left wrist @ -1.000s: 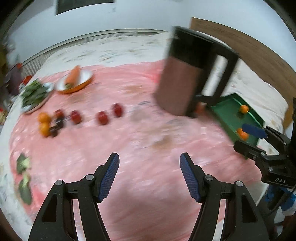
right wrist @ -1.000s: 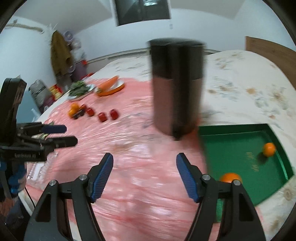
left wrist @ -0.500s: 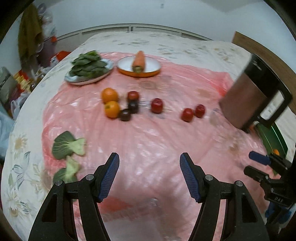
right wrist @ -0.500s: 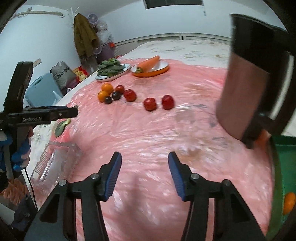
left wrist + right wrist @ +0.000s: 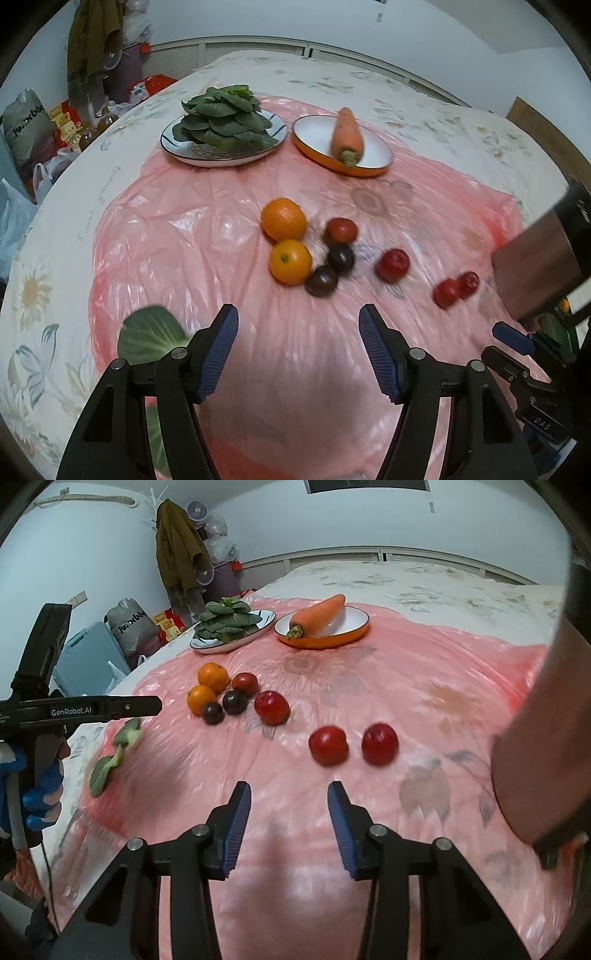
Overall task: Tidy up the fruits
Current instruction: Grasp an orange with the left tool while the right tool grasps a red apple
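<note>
Seven round fruits lie loose on the pink sheet (image 5: 184, 240) spread over the bed (image 5: 424, 99), none contained.

Left group: two oranges (image 5: 207, 686) touching one another. Judged firm, fairly heavy, with a pebbled skin that should give the pads good hold; take each across its widest girth.

Just beside them: two dark plums (image 5: 225, 707) and one red fruit (image 5: 245, 684) behind. Skins look smooth and glossy, so judged slippery and easily bruised; close gently at the equator.

Centre: one red fruit (image 5: 271, 707), standing alone.

Right: a pair of red fruits (image 5: 352, 744), near but apart, directly ahead of the right gripper (image 5: 290, 827). All are round and likely to roll on the slick sheet if nudged; approach from above, fingers either side.

Left gripper (image 5: 298, 354): fingers spread wide, nothing between them, above bare sheet short of the plums. Right gripper: fingers apart, narrower gap, also unloaded.

Not fruit: greens on a plate (image 5: 223, 129), a carrot (image 5: 346, 134) in an orange dish (image 5: 373, 162), stray leaves (image 5: 110, 757) at the sheet's left edge, a dark jug (image 5: 543, 720) at far right.
</note>
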The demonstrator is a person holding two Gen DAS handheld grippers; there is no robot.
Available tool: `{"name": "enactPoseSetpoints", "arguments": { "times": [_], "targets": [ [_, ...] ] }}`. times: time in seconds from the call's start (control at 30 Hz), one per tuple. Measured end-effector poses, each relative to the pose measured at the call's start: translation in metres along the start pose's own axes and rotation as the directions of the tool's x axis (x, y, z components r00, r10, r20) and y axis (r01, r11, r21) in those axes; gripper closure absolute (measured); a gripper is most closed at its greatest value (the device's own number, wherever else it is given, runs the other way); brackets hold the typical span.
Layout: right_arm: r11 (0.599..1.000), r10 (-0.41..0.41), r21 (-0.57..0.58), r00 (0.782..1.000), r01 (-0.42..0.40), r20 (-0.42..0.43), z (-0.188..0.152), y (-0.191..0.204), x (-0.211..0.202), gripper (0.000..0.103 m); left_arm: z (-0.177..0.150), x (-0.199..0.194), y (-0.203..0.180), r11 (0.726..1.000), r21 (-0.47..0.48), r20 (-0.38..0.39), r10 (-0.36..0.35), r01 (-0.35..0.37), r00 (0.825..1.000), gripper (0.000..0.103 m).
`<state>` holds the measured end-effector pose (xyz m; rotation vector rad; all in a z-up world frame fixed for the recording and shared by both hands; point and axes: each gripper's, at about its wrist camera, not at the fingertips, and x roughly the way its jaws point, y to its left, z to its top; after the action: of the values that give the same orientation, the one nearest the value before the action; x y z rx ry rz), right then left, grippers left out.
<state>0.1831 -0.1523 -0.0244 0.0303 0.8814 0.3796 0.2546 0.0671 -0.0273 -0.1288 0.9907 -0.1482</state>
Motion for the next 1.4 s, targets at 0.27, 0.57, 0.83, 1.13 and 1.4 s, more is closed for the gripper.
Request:
{"name": "enactPoseSetpoints", "arguments": {
  "times": [0.27,0.57,0.83,1.13,1.4],
  "targets": [
    [0.997,-0.01,-0.073,1.0,0.01,-0.002,0.021,-0.001,0.029,0.047,0.018,0.033,0.004,0.999,-0.007,-0.015,0.037,-0.037,0.999,0.041],
    [0.989,-0.04,-0.141,0.999,0.037,-0.024,0.03,-0.008,0.051,0.051,0.026,0.056,0.006,0.998,-0.035,-0.024,0.051,-0.052,0.998,0.041],
    [0.972,-0.102,-0.22,0.993,0.087,-0.058,0.037,-0.011,0.069,0.051,0.031,0.075,0.006,0.997,-0.04,-0.046,0.07,-0.071,0.997,0.042],
    [0.911,-0.225,-0.373,0.971,0.177,-0.088,0.039,0.0,0.085,0.076,0.029,0.082,0.011,0.996,-0.054,-0.057,0.069,-0.072,0.996,0.05],
    [0.904,-0.251,-0.377,0.964,0.203,-0.083,0.041,0.002,0.085,0.077,0.027,0.076,0.011,0.999,-0.043,-0.051,0.03,-0.032,0.998,0.07]
  ]
}}
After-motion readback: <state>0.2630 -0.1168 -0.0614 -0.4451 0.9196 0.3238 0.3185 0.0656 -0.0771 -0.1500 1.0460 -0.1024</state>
